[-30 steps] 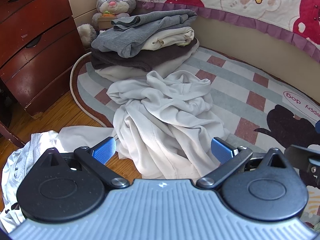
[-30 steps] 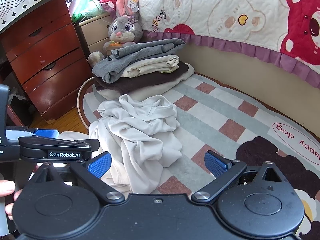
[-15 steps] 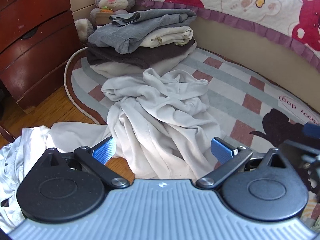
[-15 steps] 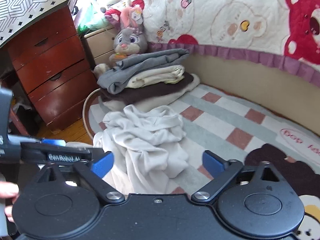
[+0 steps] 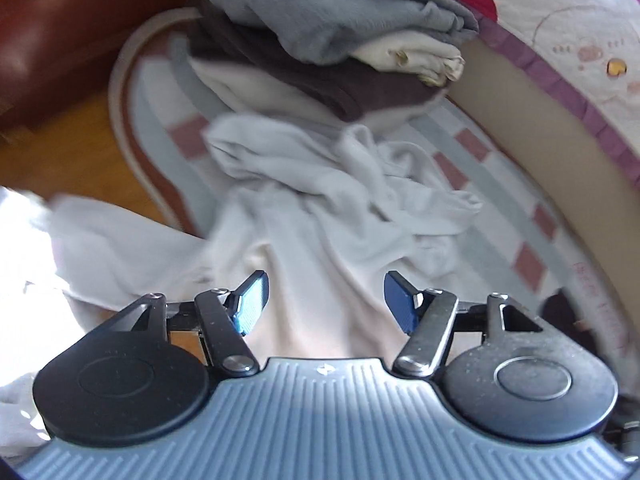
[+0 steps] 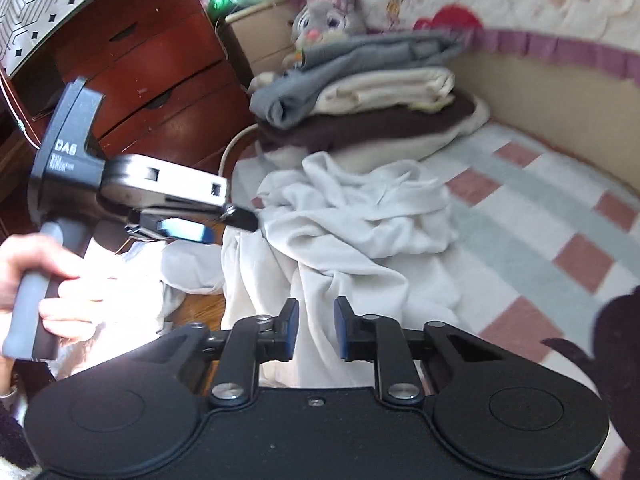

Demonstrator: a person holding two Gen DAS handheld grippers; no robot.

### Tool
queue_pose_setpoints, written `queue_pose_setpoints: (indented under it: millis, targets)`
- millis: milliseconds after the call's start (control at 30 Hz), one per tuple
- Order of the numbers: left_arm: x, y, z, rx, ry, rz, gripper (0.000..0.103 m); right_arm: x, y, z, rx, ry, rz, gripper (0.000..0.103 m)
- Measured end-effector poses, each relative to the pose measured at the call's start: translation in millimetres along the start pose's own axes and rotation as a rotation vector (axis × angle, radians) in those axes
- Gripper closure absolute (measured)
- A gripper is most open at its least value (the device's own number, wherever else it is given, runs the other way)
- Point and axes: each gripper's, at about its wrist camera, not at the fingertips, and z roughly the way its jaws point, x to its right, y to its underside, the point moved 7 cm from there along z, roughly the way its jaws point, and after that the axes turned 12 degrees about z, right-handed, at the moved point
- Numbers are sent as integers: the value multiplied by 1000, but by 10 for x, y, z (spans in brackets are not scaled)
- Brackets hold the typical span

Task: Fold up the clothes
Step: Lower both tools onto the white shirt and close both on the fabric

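A crumpled white garment (image 5: 320, 208) lies on the checked rug; it also shows in the right wrist view (image 6: 344, 216). My left gripper (image 5: 324, 300) is open just above its near part, fingers apart, holding nothing. In the right wrist view the left gripper (image 6: 200, 228) hovers at the garment's left edge. My right gripper (image 6: 316, 328) has its jaws narrowed to a small gap over the garment's near fold; I see no cloth pinched between the pads.
A stack of folded clothes (image 5: 328, 32) stands behind the garment, also in the right wrist view (image 6: 360, 96). A red-brown dresser (image 6: 140, 68) is at the left, a plush rabbit (image 6: 320, 20) and the bed's quilt edge (image 5: 560, 92) behind. More white cloth (image 5: 80, 240) lies on the wood floor.
Both grippers moved forward and down toward the white garment. The right gripper's jaws closed from wide open to a narrow gap. The left gripper's jaws narrowed slightly but stay open.
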Motion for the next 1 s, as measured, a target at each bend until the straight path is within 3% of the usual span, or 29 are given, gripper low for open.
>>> queue_pose_setpoints:
  millis: [67,133,167,200,233,267,300,400,633,733,767,900,933,1000]
  targets:
    - [-17,-85,169,-33,70,-87,40,53,-57,153,-18,9,5,79]
    - [-33,-180,319,-27,20,-100,40,117,-110,285,-32,26,12,76]
    - [-44,-216,378,-10,-37,-84,40,157,-134,342,-36,46,15,66]
    - [-50,-224,435,12,-66,-71,40,199,-155,396,-39,68,17,47]
    - [-38,-183,496,21,-76,-47,40,255,-161,426,-40,101,22,37]
    - [-25,-142,557,29,-85,-23,39,313,-152,451,-35,134,19,22]
    - [-12,-100,618,37,-94,2,38,371,-143,475,-30,168,16,14]
    - [26,-57,725,23,-133,72,37,512,-84,564,-54,197,29,14]
    - [-54,-114,795,32,-14,-21,10,722,79,940,-135,47,207,14]
    - [31,-89,890,7,-34,49,5,828,186,961,-97,28,277,14]
    - [67,-69,904,4,-46,78,1,825,195,940,-73,16,278,15]
    - [157,-13,938,-10,-100,153,0,715,124,1008,-93,-3,212,69]
    - [167,-9,938,-9,-106,157,0,682,86,995,-84,-1,202,77]
    - [159,-14,920,1,-87,149,6,596,24,925,-52,4,176,84]
